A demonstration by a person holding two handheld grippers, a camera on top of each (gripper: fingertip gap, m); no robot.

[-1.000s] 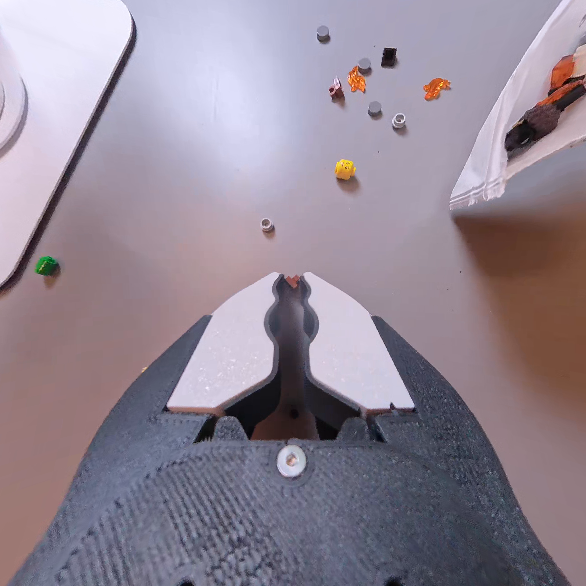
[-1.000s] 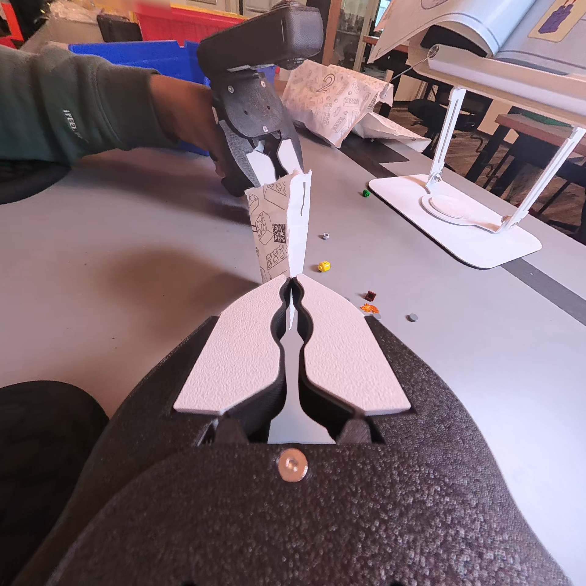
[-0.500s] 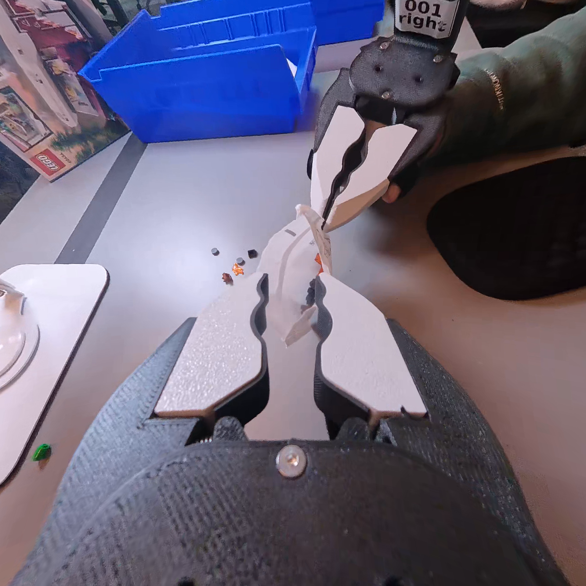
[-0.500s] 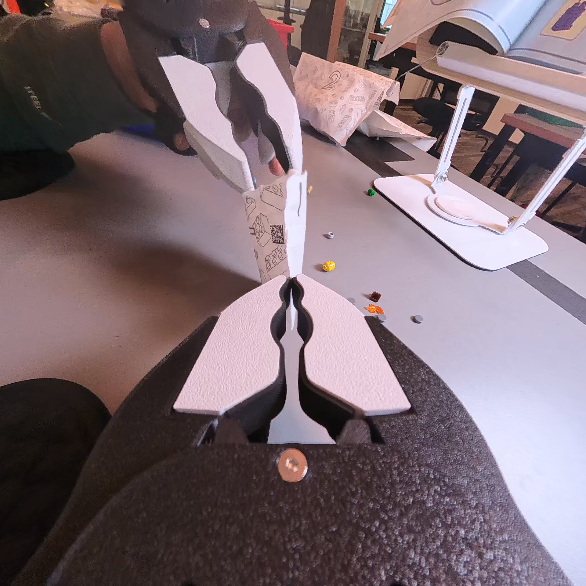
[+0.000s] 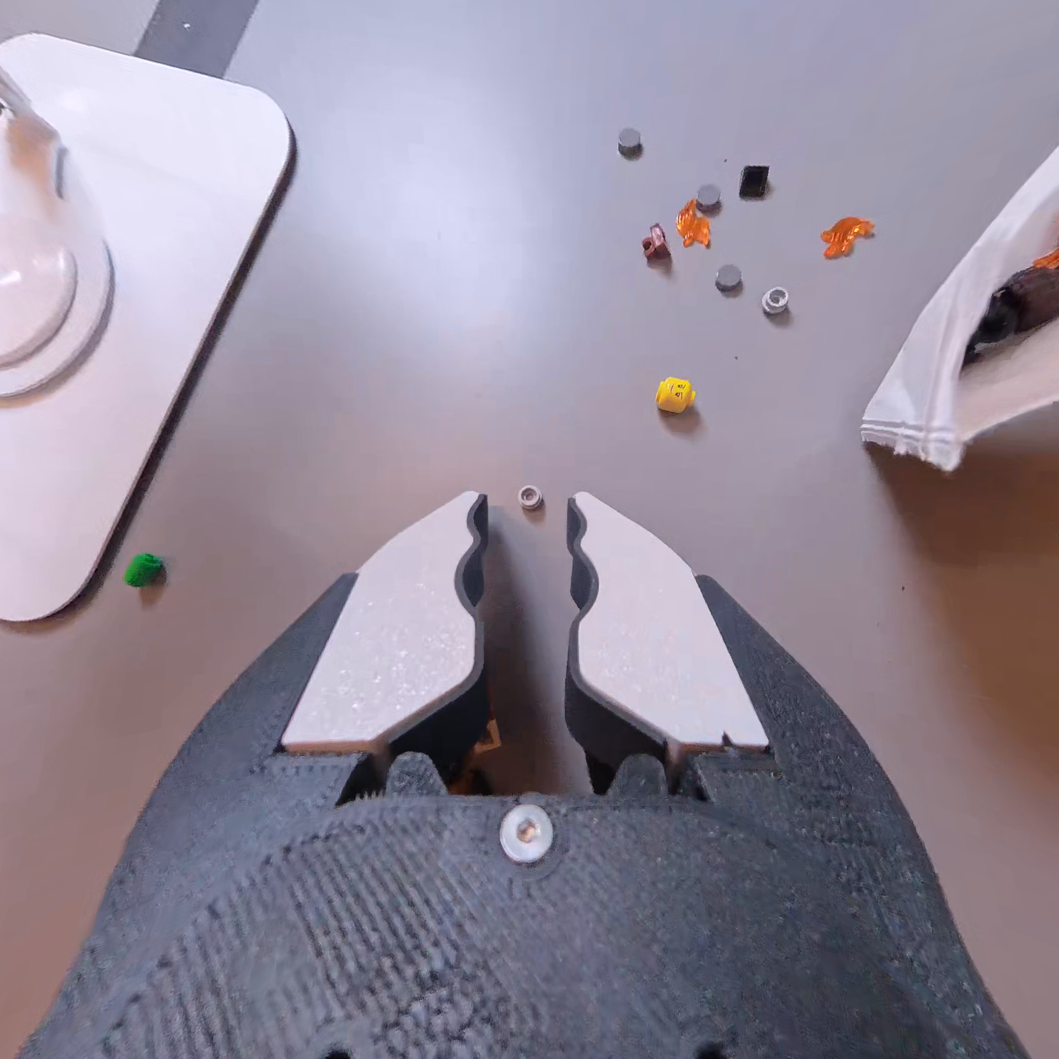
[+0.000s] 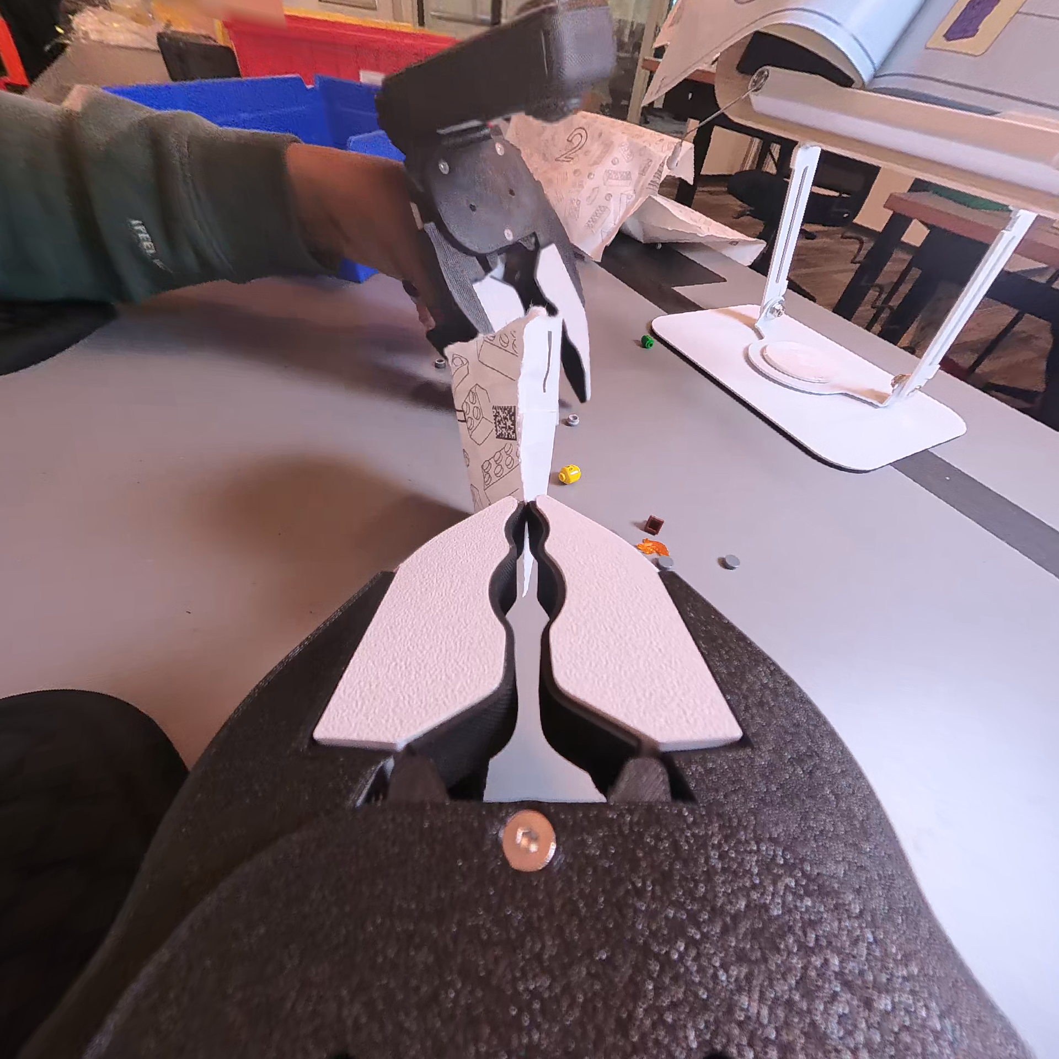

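My left gripper point(image 5: 527, 504) is open and empty, pointing down at the grey table point(image 5: 401, 286). A small grey round stud point(image 5: 530, 496) lies on the table between its tips, and the pads do not touch it. A yellow minifigure head point(image 5: 675, 394) lies to the right. My right gripper point(image 6: 528, 507) is shut on the lower edge of a white paper bag point(image 6: 504, 424) printed with brick drawings and holds it upright. The bag also shows in the left wrist view point(image 5: 951, 355), with dark pieces inside. In the right wrist view, the left gripper's fingers point(image 6: 573, 321) hang behind the bag's top.
Orange flame pieces point(image 5: 847, 234), grey round tiles point(image 5: 728, 278), a black tile point(image 5: 753, 181) and a brown piece point(image 5: 656, 245) lie scattered. A green piece point(image 5: 144, 569) lies by the stand's white base point(image 5: 114, 286). Blue bins point(image 6: 258, 109), more paper bags point(image 6: 601, 172) and a sleeve point(image 6: 114, 200) are behind. The grippers' ends are close to 15 cm from one another. The yellow minifigure head point(image 5: 675, 394) lies some 5 cm from my left tips, 11 cm from my right tips.
My left gripper held a small reddish-brown piece over the table, swung to the bag's mouth with jaws open, and is back over the table, open and without the piece. The right gripper kept its hold.
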